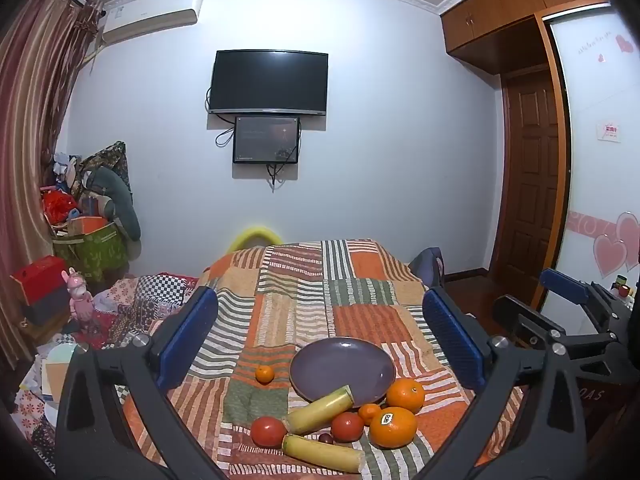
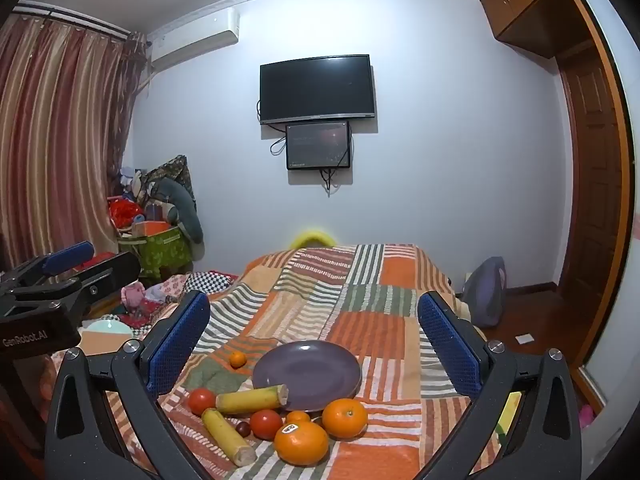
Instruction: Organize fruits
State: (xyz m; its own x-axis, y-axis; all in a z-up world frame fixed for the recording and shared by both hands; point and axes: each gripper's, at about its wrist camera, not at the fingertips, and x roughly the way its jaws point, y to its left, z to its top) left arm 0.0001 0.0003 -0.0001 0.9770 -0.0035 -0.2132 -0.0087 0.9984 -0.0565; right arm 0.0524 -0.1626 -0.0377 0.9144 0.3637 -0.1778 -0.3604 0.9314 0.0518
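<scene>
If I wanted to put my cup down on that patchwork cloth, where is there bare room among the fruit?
The cloth beyond the purple plate, toward the wall, is bare, as is the stretch right of it. The plate itself holds nothing, though one cane piece overlaps its near rim. Crowded: the near cluster of oranges, tomatoes and cane. A small tangerine sits alone, left of the plate.

Left gripper [image 1: 320,338]: black angular frame, blue dimpled finger pads [image 1: 188,336], silver screws at joints. Right gripper [image 2: 314,340]: same black frame, blue pads, silver screws. White "GenRobot.AI" lettering on black housing
</scene>
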